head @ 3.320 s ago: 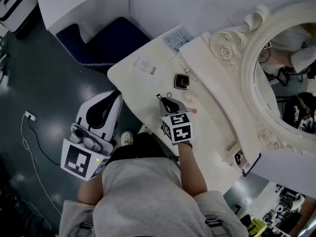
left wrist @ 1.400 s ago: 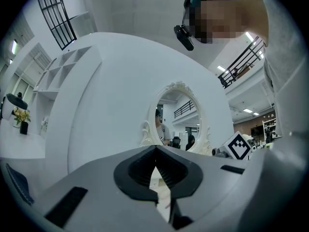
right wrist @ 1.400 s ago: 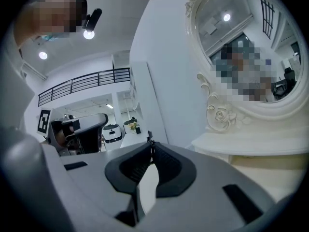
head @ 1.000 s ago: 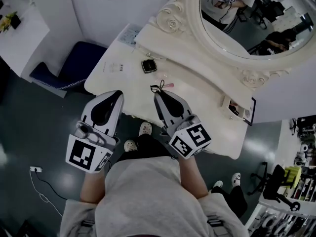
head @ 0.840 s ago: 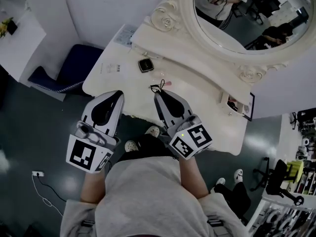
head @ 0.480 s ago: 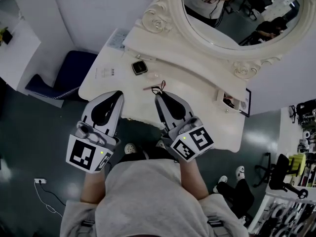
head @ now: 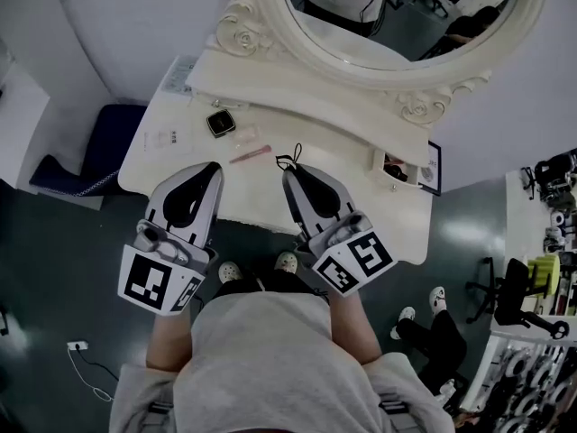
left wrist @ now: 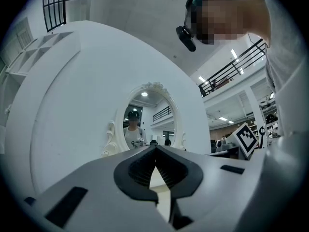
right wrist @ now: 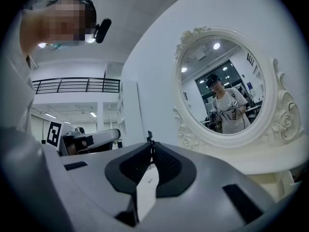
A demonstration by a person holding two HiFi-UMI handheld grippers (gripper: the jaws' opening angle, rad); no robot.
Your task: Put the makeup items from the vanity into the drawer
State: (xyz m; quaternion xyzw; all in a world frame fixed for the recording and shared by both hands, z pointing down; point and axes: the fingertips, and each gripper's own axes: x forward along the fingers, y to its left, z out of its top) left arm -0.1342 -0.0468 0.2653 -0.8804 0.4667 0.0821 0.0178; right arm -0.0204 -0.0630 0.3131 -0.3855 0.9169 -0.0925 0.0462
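On the white vanity top (head: 270,201) lie a black square compact (head: 221,122), a pink stick (head: 250,155) and a small clear item (head: 248,136). My right gripper (head: 290,170) hovers over the vanity's front part, jaws together, with a thin black cord loop (head: 290,160) pinched at the tips; the same cord (right wrist: 150,139) pokes up in the right gripper view. My left gripper (head: 212,167) is shut and empty, at the vanity's front left edge. No drawer shows in any view.
An oval mirror in a carved white frame (head: 236,36) stands at the vanity's back. A small open box (head: 394,167) sits at the right end. A dark blue seat (head: 95,152) stands on the floor to the left. Papers (head: 167,138) lie at the left end.
The vanity has slid up and away in the head view as the person backed off. Both grippers kept their pose, and the right one still pinches the black cord.
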